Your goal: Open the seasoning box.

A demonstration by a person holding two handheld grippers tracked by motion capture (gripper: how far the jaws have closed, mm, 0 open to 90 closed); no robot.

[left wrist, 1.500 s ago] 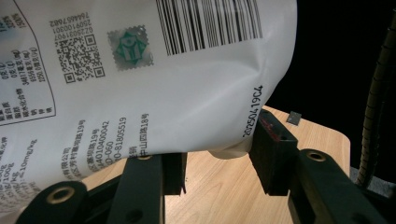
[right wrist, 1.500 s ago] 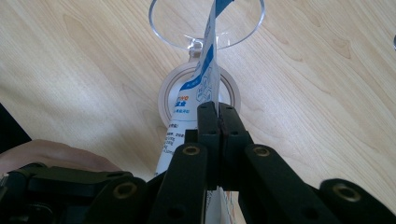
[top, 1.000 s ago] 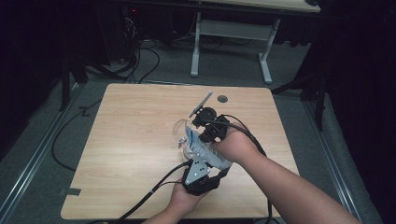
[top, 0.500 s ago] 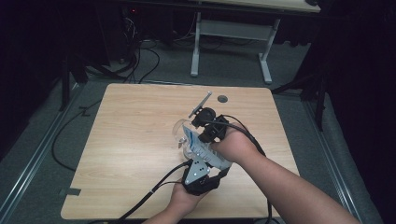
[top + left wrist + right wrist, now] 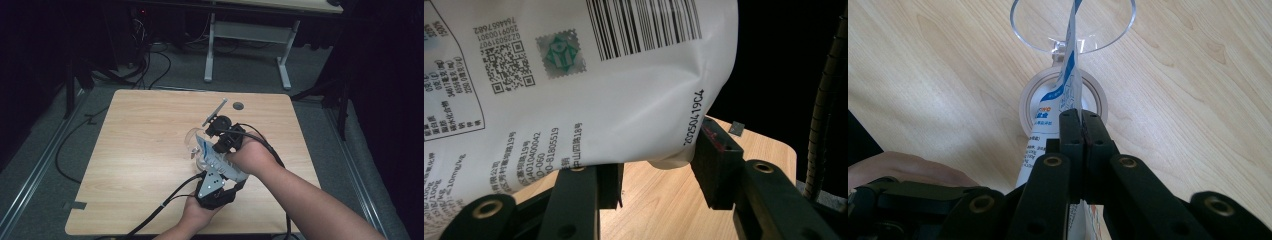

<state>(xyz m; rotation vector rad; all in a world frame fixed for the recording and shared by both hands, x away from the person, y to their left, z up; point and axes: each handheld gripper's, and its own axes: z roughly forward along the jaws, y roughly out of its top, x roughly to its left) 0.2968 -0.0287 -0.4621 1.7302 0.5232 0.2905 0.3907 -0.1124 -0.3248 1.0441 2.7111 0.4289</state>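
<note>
Nothing has shifted: my right gripper [image 5: 1081,120] pinches the pouch [image 5: 1068,85] top, left gripper [image 5: 654,170] clamps its base over the glass [image 5: 1073,25].

Light wooden table [image 5: 140,165]; small dark round disc [image 5: 238,106] near far edge; grey-legged desk [image 5: 250,35] behind.

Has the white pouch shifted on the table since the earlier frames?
No. The white pouch sits the same way relative to the dark round table hole.
</note>
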